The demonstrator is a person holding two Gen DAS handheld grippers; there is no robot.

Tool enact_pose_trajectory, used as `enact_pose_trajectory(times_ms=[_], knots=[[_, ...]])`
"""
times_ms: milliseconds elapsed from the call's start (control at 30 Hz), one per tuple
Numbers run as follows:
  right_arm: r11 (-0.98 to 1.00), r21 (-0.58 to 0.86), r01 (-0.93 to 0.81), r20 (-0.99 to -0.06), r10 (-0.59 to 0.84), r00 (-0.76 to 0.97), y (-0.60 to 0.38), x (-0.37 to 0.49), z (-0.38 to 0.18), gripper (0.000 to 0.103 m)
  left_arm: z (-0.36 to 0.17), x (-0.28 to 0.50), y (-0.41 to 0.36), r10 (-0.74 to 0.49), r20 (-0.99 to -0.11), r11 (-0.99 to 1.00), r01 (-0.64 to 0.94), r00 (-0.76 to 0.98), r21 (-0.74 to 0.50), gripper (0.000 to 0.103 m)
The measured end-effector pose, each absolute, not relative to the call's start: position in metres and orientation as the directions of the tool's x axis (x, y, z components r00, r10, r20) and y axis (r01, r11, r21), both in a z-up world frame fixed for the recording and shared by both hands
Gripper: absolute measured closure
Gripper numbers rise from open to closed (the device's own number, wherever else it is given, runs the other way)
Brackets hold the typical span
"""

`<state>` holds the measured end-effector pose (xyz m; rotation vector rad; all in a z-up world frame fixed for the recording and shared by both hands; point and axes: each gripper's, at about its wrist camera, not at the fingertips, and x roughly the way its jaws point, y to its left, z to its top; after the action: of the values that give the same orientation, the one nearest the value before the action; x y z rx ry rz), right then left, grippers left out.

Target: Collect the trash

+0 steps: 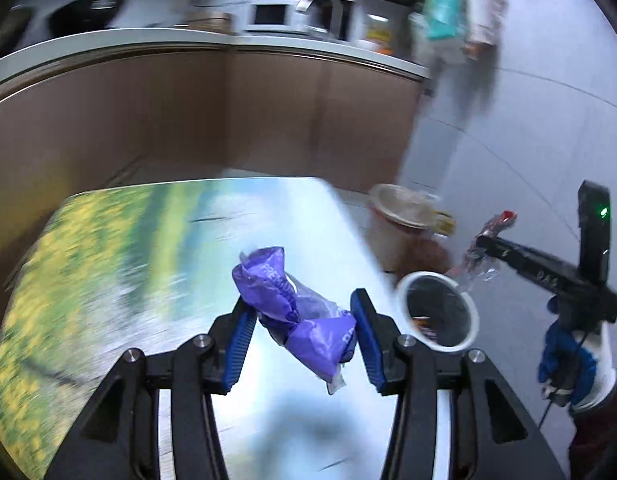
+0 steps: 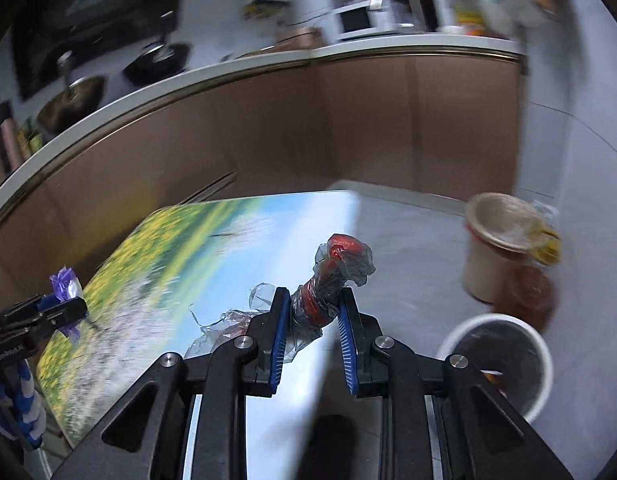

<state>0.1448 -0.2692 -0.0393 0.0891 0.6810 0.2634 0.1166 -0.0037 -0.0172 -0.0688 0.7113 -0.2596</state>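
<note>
My left gripper is shut on a crumpled purple wrapper and holds it above the table with the landscape print. My right gripper is shut on a twisted clear-and-red plastic wrapper, held over the table's right edge. The right gripper also shows in the left wrist view, above a white-rimmed trash bin on the floor. The bin shows in the right wrist view at lower right. The left gripper with the purple wrapper appears at far left.
A beige lidded container with a brown object beside it stands on the grey floor beyond the bin. Brown kitchen cabinets under a white counter run behind the table. Pans, a microwave and jars sit on the counter.
</note>
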Motion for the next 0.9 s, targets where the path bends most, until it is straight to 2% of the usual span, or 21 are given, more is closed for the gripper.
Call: enact_pose_trajectory(times_ms=[333,700,733,833,900], knots=[[0.985,0.16,0.065,-0.653,0.057,0.755,-0.394,0.152,-0.085,0.078,-0.04,0.205,-0.174,-0.445,-0.689,0.875,0.442,0.572,-0.198,0.057],[0.972,0.116,0.203,-0.735,-0.053,0.676,-0.454,0.202,-0.155,0.073,-0.089,0.287,-0.3,-0.538,-0.734,0.804,0.514,0.415,-0.299,0.055],[0.971,0.112,0.21,-0.743,-0.058,0.667,-0.458,0.207,-0.162,0.072,-0.093,0.292,-0.308,-0.546,-0.734,0.798,0.518,0.404,-0.308,0.054],[0.968,0.1,0.231,-0.759,-0.076,0.646,-0.468,0.215,-0.178,0.057,-0.107,0.307,-0.323,-0.56,-0.738,0.788,0.516,0.376,-0.336,0.051],[0.967,0.084,0.241,-0.773,-0.089,0.628,-0.473,0.22,-0.187,0.055,-0.111,0.313,-0.329,-0.564,-0.741,0.786,0.512,0.365,-0.346,0.047]])
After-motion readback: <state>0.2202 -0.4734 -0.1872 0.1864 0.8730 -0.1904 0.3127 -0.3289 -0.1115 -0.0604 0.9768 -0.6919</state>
